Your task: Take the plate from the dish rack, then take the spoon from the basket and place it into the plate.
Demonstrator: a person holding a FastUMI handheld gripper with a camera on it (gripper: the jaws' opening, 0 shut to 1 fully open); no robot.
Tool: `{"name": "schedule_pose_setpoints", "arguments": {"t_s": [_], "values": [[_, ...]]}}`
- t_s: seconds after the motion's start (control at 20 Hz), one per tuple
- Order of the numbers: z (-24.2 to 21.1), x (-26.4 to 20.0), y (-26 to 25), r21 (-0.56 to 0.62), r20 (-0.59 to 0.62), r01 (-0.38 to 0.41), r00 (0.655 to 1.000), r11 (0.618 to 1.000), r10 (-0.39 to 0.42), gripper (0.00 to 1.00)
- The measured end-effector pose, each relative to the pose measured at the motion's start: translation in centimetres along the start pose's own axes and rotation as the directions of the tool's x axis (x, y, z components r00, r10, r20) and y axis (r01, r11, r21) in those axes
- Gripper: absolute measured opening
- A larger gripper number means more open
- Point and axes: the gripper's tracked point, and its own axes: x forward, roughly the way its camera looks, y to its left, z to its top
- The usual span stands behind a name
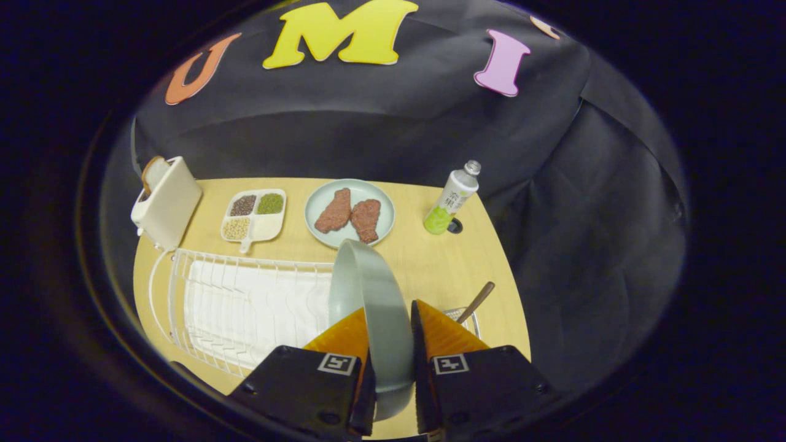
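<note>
Gripper (390, 344) clamps the grey plate (368, 301) on edge, its lower rim hidden between the fingers. Spoon (476, 302) handle protrudes from the basket (462, 314), mostly hidden behind the right finger. Dish rack (245, 307) stands empty.

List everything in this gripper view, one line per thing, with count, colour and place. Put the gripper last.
plate: 1, grey-green, on edge between the gripper fingers, lifted over the rack's right end.
dish rack: 1, white wire, near left part of the table.
table: 1, light wood, under everything.
toaster: 1, cream, far left corner, a bread slice sticking out.
divided tray: 1, white, holding dark, green and tan grains, beyond the rack.
meat plate: 1, pale green, two brown-red pieces on it, far middle.
bottle: 1, white and green, silver cap, far right.
spoon: 1, brown handle, sticking up from the basket.
basket: 1, wire, just beyond the right finger.
gripper: 1, black with orange fingers, shut on the plate.
</note>
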Motion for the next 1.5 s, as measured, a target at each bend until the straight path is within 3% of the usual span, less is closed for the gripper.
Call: {"name": "schedule_pose_setpoints", "arguments": {"t_s": [0.3,0.5,0.7,0.85,1.0,1.35,1.5], "values": [[-6.8,-4.1,2.6,0.079,0.02,-0.303,0.953,0.95,0.303,0.31],[-13.7,-4.4,3.4,0.128,0.003,-0.428,0.902,0.895,0.431,0.31],[-19.7,-3.0,4.8,0.256,-0.019,-0.533,0.831,0.806,0.556,0.31],[-23.8,-1.8,5.9,0.307,-0.041,-0.576,0.787,0.758,0.615,0.31],[-26.8,0.2,6.5,0.34,-0.056,-0.587,0.768,0.735,0.639,0.31],[-27.8,3.9,8.1,0.447,-0.043,-0.633,0.69,0.632,0.722,0.31],[-28.0,5.2,7.9,0.467,-0.054,-0.624,0.687,0.627,0.724,0.33]]}}
